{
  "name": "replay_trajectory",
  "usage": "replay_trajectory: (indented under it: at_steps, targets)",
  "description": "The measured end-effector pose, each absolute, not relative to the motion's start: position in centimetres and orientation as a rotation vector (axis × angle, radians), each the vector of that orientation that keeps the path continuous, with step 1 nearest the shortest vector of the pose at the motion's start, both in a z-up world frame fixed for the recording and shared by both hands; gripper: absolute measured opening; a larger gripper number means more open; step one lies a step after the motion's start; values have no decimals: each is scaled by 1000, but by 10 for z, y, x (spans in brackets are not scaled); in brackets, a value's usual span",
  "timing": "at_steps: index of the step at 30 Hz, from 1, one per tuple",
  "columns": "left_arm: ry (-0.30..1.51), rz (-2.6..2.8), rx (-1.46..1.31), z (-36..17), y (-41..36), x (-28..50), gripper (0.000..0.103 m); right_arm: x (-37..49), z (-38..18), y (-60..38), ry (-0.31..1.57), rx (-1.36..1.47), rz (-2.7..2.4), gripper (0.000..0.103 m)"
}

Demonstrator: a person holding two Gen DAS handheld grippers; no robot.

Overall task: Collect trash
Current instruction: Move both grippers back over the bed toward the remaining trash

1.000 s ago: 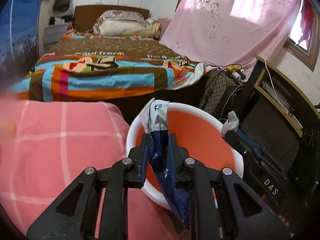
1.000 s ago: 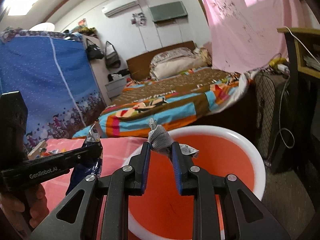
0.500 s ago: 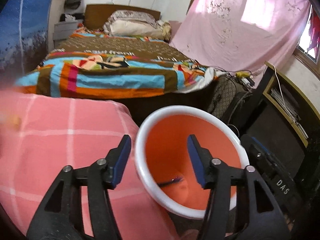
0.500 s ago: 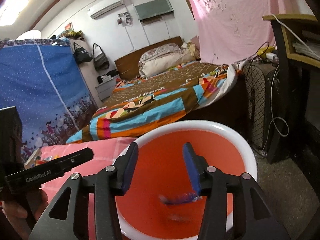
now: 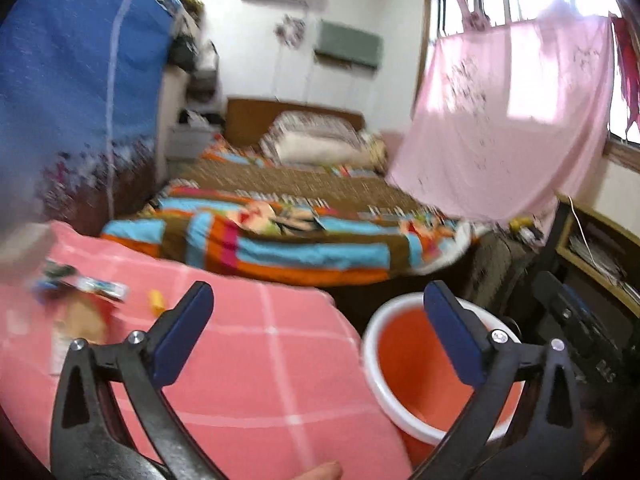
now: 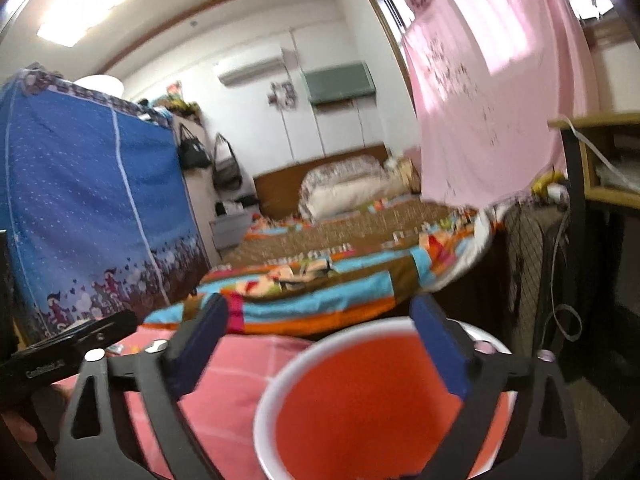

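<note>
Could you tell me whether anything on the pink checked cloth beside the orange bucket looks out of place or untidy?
Yes: a few scraps of litter lie scattered at the far left of the pink checked cloth, including a small yellow piece, well away from the orange bucket. The picture is too blurred to identify them. Nothing looks spilled or damaged.

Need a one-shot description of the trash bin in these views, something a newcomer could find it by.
Start at the bed with the striped multicolour blanket; at its foot lies a pink checked cloth. The bin stands at that cloth's right edge, beside dark furniture. It is a round tub, orange inside with a thick white rim, the only round open container there.
</note>
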State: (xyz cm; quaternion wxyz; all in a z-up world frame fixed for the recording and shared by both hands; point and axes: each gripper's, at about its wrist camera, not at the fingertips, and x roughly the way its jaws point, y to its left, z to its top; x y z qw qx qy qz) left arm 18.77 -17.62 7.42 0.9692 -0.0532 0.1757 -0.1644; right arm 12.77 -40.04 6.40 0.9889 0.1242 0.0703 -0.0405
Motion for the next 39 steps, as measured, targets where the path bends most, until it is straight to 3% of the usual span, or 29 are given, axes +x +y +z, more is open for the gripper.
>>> replay_trajectory:
  at_steps: [18,32,39]
  targets:
    - [175,-114,-96,79,-67,143,103,120,86,-308,-115,143,129,103]
    - [119,8,-28,62,2,134,103,141,75,-242,-109,75,254,103]
    - [187,51,-41,51,31,153,103,164,68,-211,-53,50,281,103]
